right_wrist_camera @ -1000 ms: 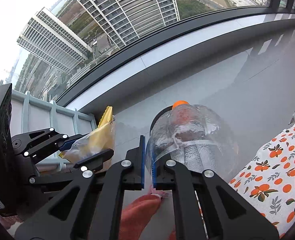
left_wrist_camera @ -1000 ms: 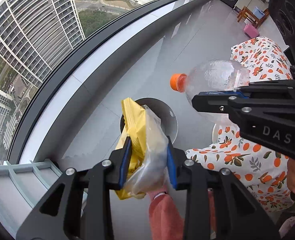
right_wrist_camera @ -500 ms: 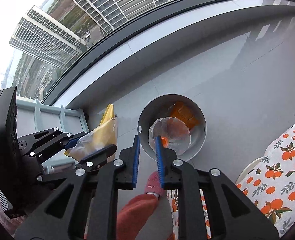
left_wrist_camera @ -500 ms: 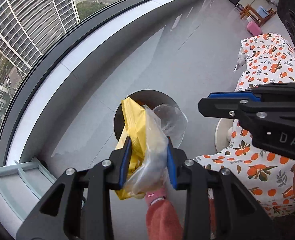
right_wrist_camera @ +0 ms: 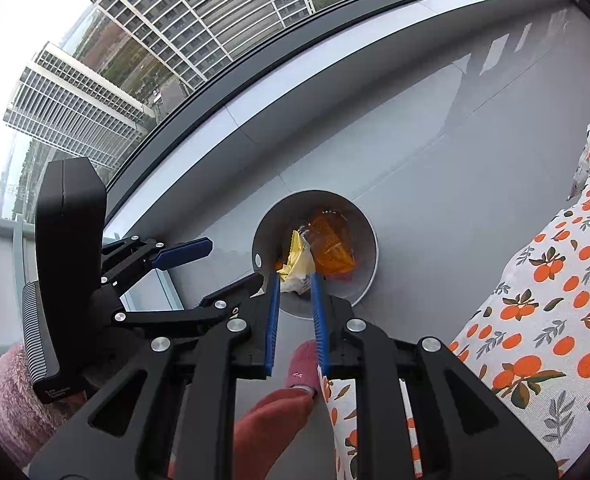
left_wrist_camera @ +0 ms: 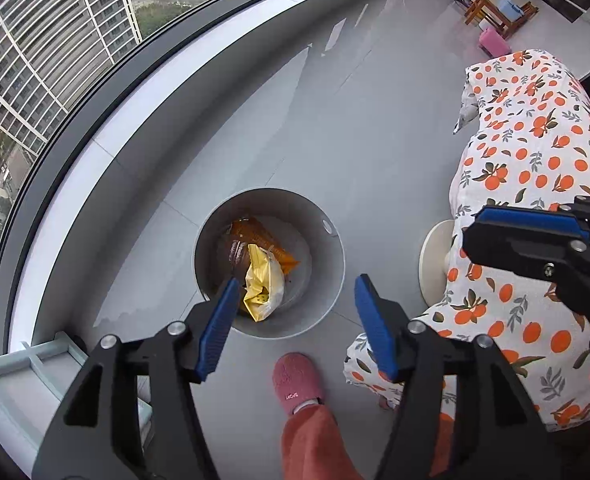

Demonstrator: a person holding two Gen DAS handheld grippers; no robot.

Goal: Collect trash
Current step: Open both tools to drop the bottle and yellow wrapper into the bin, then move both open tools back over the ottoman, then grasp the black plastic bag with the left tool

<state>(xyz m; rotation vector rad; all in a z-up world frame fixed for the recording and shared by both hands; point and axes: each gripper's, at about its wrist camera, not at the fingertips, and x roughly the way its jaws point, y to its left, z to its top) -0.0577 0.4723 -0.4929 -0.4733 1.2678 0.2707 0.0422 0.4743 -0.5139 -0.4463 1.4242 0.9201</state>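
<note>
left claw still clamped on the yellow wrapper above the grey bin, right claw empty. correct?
Not quite. The left claw holds nothing: its jaws are opening with nothing between them, and the yellow wrapper lies inside the grey bin, as the left wrist view shows. The right claw is indeed empty, above the bin.

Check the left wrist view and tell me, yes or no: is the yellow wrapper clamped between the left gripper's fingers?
No. The yellow wrapper lies inside the grey bin, and the opening left gripper has nothing between its fingers.
</note>
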